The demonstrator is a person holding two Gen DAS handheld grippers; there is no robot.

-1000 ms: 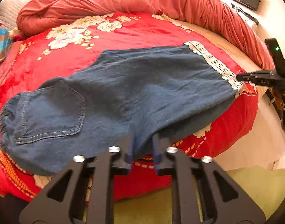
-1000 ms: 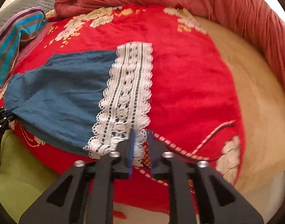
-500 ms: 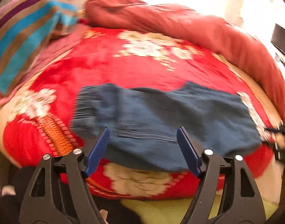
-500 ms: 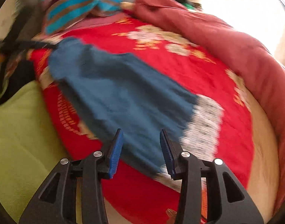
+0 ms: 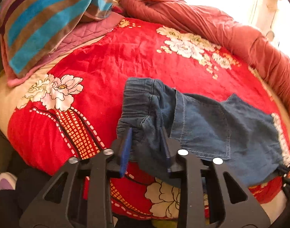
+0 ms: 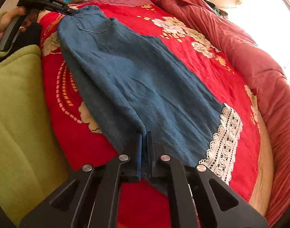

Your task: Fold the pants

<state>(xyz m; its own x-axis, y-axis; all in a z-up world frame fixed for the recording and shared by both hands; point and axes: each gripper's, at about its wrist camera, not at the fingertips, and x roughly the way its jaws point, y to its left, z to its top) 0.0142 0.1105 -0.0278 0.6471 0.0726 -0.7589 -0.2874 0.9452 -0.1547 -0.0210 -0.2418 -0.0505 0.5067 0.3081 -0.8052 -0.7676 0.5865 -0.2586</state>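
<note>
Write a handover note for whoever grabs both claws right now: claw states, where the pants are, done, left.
Left claw: partly closed around the bunched waistband end of the denim pants; clamp not confirmed.
Right claw: shut on the near edge of the pants, beside the white lace hem.
Pants: stretched lengthwise between both claws on the red floral blanket, near the bed's front edge, back pocket up.
Done: pants already narrowed to a single leg's width; both ends reached.
Left: likely bring hem end toward waistband, then flatten.
</note>
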